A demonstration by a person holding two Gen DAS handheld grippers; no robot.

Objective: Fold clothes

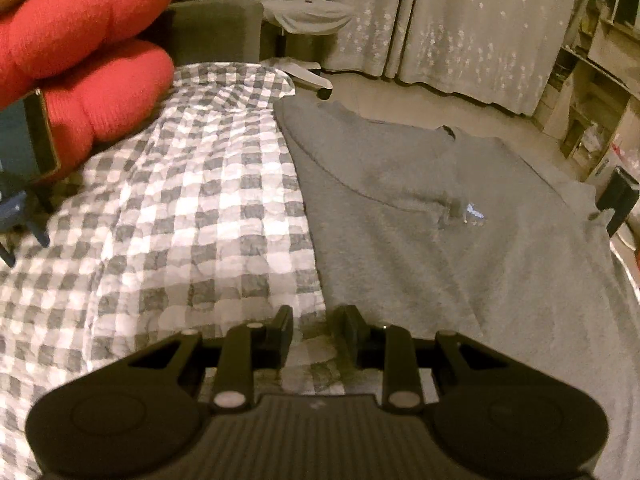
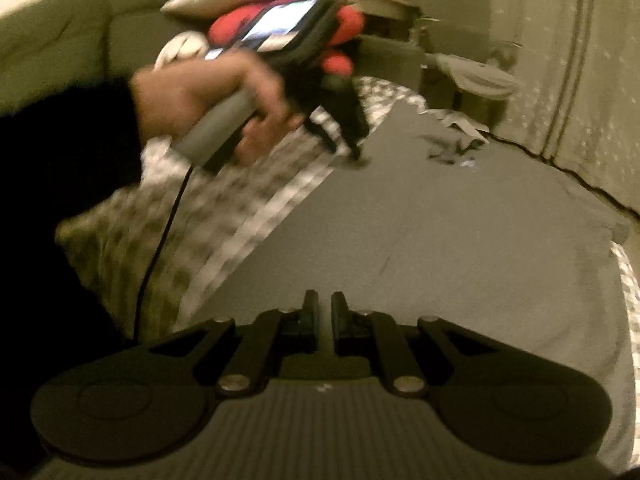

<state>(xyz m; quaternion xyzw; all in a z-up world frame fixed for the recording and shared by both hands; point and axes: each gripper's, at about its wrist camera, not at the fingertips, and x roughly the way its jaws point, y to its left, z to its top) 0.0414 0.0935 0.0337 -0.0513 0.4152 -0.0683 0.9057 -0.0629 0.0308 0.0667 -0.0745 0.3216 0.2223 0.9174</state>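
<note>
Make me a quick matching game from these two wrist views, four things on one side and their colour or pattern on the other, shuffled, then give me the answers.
Things:
1. sweatshirt
2. bedspread
3. curtain
4. plush object

Descriptions:
A. red
B. plain grey
C. pale with small star prints
D. grey and white checks

Pairs: 1-B, 2-D, 3-C, 4-A

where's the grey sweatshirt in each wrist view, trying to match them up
Left wrist: the grey sweatshirt fills the right half, spread flat ahead of the left gripper.
Right wrist: it covers the centre and right, beyond the right gripper.
Shared landmark: the checked bedcover along its left edge.
</note>
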